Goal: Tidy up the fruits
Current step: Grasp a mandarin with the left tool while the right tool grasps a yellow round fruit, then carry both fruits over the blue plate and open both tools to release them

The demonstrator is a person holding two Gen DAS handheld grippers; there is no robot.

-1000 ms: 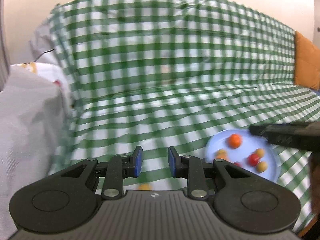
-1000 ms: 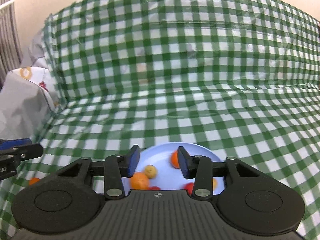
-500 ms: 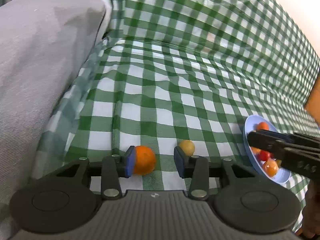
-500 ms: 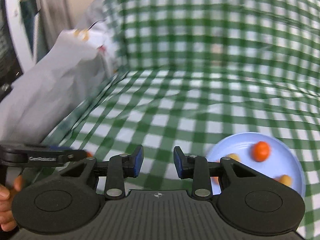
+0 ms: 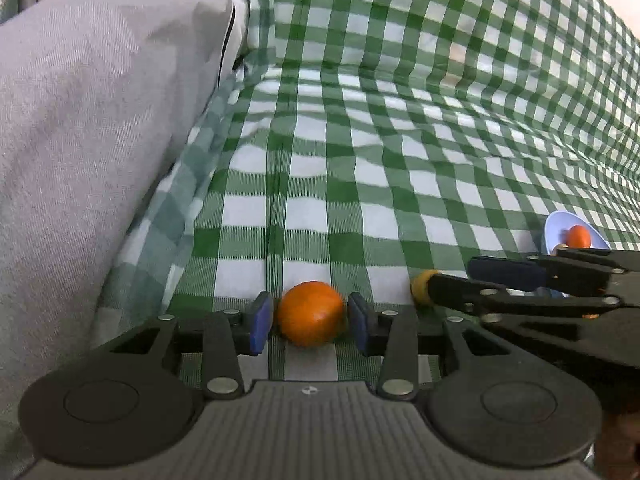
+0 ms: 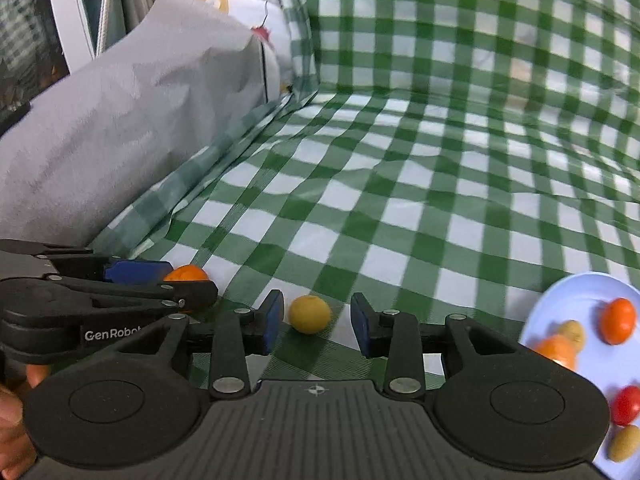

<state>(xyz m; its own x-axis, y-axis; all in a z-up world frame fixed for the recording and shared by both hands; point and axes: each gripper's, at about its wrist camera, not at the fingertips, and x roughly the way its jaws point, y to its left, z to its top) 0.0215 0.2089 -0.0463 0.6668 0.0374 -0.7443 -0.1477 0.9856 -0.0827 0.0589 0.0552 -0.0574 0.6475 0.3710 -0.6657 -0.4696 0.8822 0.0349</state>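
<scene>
An orange fruit [image 5: 310,313] lies on the green checked cloth between the open fingers of my left gripper [image 5: 310,317]; small gaps show on both sides. It also shows in the right wrist view [image 6: 187,273]. A small yellow fruit [image 6: 310,314] lies between the open fingers of my right gripper [image 6: 317,322], untouched; in the left wrist view it [image 5: 419,286] is partly hidden by the right gripper's fingers [image 5: 460,288]. A light blue plate [image 6: 560,300] at the right holds several small orange, yellow and red fruits.
A grey pillow [image 5: 88,128] rises along the left side, close to my left gripper. The checked cloth [image 6: 420,200] covers the seat and the backrest behind. The plate also shows at the far right in the left wrist view [image 5: 554,224].
Both grippers have moved left and down to the seat. The orange fruit now sits centred between the left fingers, and the yellow fruit has come between the right fingers.
</scene>
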